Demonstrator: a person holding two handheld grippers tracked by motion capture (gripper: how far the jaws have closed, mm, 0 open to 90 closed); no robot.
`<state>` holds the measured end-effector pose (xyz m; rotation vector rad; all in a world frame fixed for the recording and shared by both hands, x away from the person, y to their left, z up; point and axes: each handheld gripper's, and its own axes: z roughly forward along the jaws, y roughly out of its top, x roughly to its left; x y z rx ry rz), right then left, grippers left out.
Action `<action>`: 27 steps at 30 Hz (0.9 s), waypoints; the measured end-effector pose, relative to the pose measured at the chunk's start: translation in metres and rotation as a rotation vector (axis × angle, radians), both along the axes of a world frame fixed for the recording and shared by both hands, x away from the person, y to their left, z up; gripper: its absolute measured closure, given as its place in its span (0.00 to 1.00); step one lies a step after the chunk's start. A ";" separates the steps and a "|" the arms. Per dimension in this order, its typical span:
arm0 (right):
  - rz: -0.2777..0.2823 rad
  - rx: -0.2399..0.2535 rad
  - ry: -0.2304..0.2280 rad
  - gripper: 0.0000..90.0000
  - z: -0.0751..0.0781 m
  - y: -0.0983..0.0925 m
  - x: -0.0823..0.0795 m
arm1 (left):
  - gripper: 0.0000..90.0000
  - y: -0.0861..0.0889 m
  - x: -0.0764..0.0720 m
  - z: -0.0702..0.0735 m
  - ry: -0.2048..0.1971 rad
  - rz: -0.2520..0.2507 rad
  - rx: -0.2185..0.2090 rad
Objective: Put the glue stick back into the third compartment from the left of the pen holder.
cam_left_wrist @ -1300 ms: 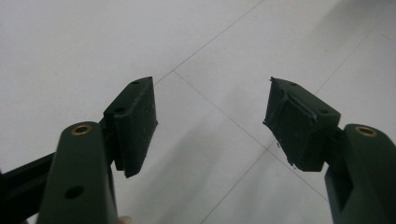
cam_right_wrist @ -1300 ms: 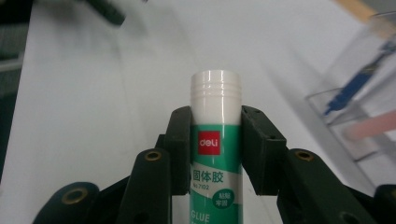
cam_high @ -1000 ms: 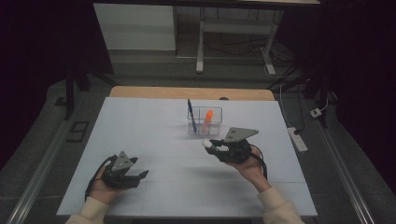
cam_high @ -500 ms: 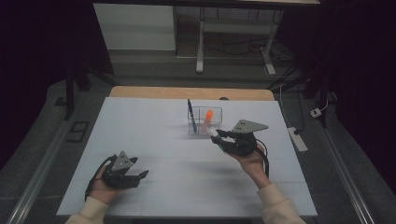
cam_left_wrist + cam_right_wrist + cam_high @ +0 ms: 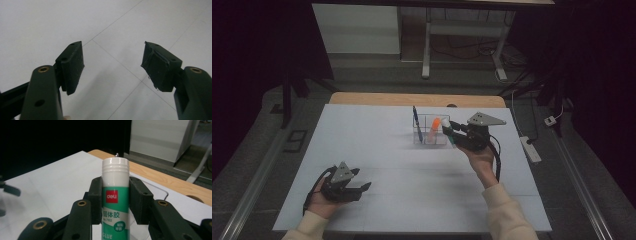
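Observation:
My right gripper point(image 5: 452, 131) is shut on a white and green glue stick point(image 5: 115, 200), held upright between the black pads point(image 5: 96, 200) in the right gripper view. In the high view the glue stick point(image 5: 447, 131) hangs in the air just right of a clear plastic organiser point(image 5: 430, 133) holding a blue pen point(image 5: 417, 122) and an orange marker point(image 5: 434, 128). My left gripper point(image 5: 359, 186) rests near the table's front left, open, with bare white tabletop between its pads point(image 5: 73, 65).
The white table sheet point(image 5: 377, 150) covers a wooden tabletop point(image 5: 412, 99) whose far edge shows. A power strip point(image 5: 530, 148) lies on the floor at the right. A desk frame point(image 5: 427, 40) stands behind the table.
My right gripper has risen and moved toward the far right with the glue stick, ending beside the organiser. The left gripper has stayed put.

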<state>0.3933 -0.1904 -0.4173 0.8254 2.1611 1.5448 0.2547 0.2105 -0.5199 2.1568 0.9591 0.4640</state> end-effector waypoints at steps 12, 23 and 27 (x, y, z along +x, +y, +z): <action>-0.089 0.028 -0.005 0.72 0.009 0.007 0.030 | 0.37 0.002 0.001 0.000 0.002 0.002 -0.009; -0.136 0.042 -0.012 0.72 0.005 0.019 0.054 | 0.37 0.003 0.001 0.000 0.004 -0.003 -0.011; -0.147 0.026 -0.014 0.72 0.001 0.023 0.062 | 0.37 0.004 0.001 -0.001 0.007 -0.002 -0.015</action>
